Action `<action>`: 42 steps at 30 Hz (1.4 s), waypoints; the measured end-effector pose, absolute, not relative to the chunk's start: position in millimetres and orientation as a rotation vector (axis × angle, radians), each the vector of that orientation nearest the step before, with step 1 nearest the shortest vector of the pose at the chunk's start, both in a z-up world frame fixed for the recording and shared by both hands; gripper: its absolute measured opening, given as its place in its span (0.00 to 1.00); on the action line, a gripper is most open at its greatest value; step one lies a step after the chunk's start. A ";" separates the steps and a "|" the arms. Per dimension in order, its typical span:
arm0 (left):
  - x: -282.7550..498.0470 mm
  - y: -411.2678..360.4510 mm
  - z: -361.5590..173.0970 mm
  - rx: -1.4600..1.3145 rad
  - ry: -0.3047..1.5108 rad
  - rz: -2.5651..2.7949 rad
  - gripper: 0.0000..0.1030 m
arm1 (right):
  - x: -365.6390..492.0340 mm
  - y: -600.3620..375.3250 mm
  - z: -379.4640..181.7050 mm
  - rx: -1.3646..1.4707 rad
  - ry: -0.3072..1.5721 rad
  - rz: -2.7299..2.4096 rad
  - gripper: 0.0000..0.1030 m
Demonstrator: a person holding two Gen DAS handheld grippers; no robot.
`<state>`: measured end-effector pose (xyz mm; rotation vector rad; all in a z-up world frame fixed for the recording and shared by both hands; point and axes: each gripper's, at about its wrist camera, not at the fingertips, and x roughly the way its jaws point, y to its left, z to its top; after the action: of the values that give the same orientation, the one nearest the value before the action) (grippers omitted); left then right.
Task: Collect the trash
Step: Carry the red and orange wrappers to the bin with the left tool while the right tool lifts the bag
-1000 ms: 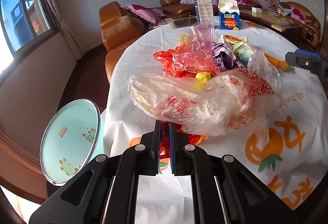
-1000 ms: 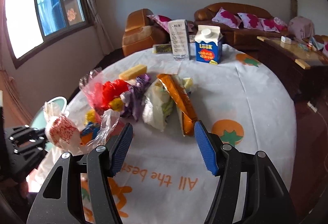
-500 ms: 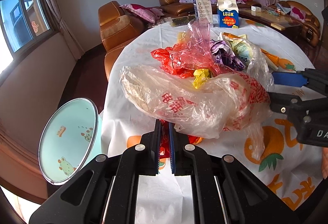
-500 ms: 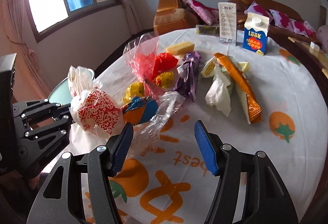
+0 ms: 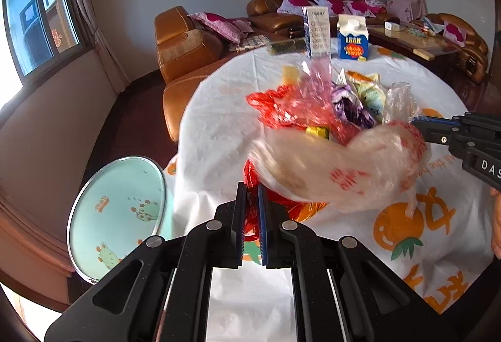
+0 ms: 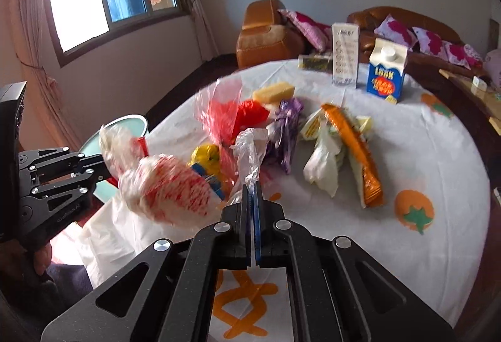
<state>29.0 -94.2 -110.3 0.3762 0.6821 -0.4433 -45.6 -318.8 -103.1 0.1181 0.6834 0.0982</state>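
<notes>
A clear plastic bag with red print, blurred and partly filled with scraps, hangs over the near edge of the table between both grippers. My left gripper is shut on its near end, with red plastic showing between the pads. My right gripper comes in from the right, its jaws closing tight on a twisted clear strip of the bag; in the left wrist view the right gripper pinches the bag's far end. Loose wrappers lie behind: red and pink, purple, orange.
A mint-green bin with cartoon animals stands open on the floor left of the table. The white tablecloth with orange prints also carries a blue milk carton, a white box and a yellow block. Brown sofas stand behind.
The right gripper swung left to the bag and its jaws went from wide open to shut on the clear strip. The bag now blurs with motion; the left gripper stays shut.
</notes>
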 end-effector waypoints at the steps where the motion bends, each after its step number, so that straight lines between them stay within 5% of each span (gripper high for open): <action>1: 27.9 -89.2 -104.6 0.373 0.671 -0.439 0.07 | -46.2 -319.2 -98.6 0.118 0.671 0.099 0.02; 17: 53.7 -25.1 -77.7 0.312 0.645 -0.298 0.07 | -14.2 -307.2 -75.5 0.096 0.652 0.118 0.02; 19: 55.5 -21.7 -81.2 0.306 0.657 -0.297 0.07 | -17.6 -315.4 -86.0 0.090 0.670 0.096 0.14; 20: 56.3 -20.4 -82.2 0.306 0.660 -0.295 0.07 | -20.3 -322.3 -92.3 0.100 0.684 0.088 0.42; 21: 56.7 -20.0 -83.8 0.306 0.662 -0.295 0.07 | -22.6 -327.6 -95.9 0.113 0.688 0.088 0.52; 29: 55.8 -19.1 -86.3 0.307 0.672 -0.296 0.07 | -45.4 -320.2 -91.7 0.099 0.637 0.167 0.52; 35: 53.3 -14.9 -87.9 0.310 0.680 -0.292 0.07 | -39.1 -304.2 -130.8 0.050 0.811 0.186 0.52; 39: 53.1 -13.9 -90.2 0.310 0.685 -0.291 0.07 | -48.9 -317.2 -129.8 0.071 0.798 0.160 0.64; 42: 51.8 -17.3 -94.1 0.316 0.693 -0.298 0.07 | -53.0 -322.0 -134.4 0.064 0.815 0.144 0.63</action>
<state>51.8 -17.3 -94.1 0.3157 0.6931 -0.2985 -53.0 -322.0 -134.4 0.0637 0.8152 0.1441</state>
